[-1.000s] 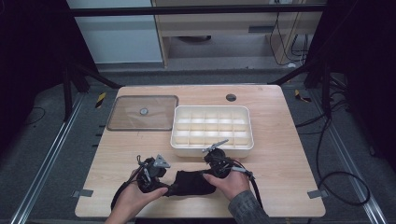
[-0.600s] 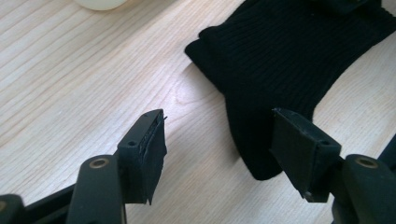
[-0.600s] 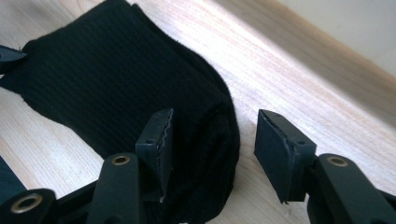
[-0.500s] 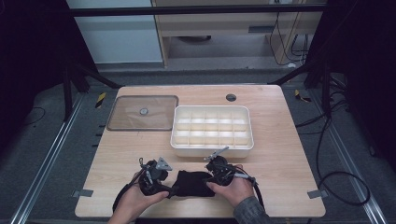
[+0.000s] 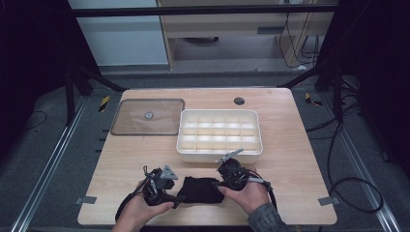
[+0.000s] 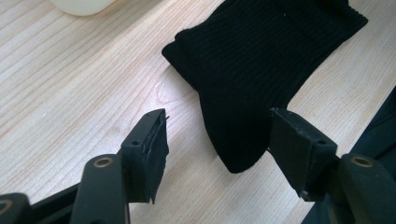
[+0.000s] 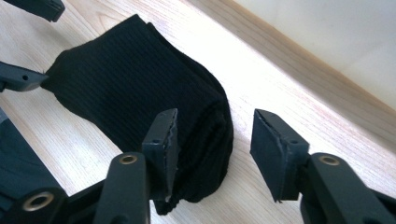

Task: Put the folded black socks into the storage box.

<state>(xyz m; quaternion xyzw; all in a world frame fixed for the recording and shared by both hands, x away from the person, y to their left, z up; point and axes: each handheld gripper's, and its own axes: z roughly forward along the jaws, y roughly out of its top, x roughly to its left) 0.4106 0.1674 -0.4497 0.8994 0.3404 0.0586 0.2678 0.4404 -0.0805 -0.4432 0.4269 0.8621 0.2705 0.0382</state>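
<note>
A black ribbed sock (image 5: 199, 189) lies folded flat near the table's front edge, between both hand-held grippers. My left gripper (image 5: 173, 193) is at its left end. In the left gripper view the sock's (image 6: 261, 51) rounded end lies between the jaws of the left gripper (image 6: 218, 116), which have just been closing and still stand apart around it. My right gripper (image 5: 220, 182) is at the right end. Its jaws (image 7: 215, 115) have also just been closing. The sock's (image 7: 130, 79) folded edge sits by the left jaw, with bare wood before the other.
A white compartment tray (image 5: 220, 155) stands just behind the grippers. A clear lid (image 5: 147, 117) lies flat at the back left. A dark cable hole (image 5: 239, 101) sits near the far edge. The front edge of the table is close under both hands.
The right gripper has come slightly nearer the front edge at the sock's right end. The left gripper has kept its place. The sock has not moved.
</note>
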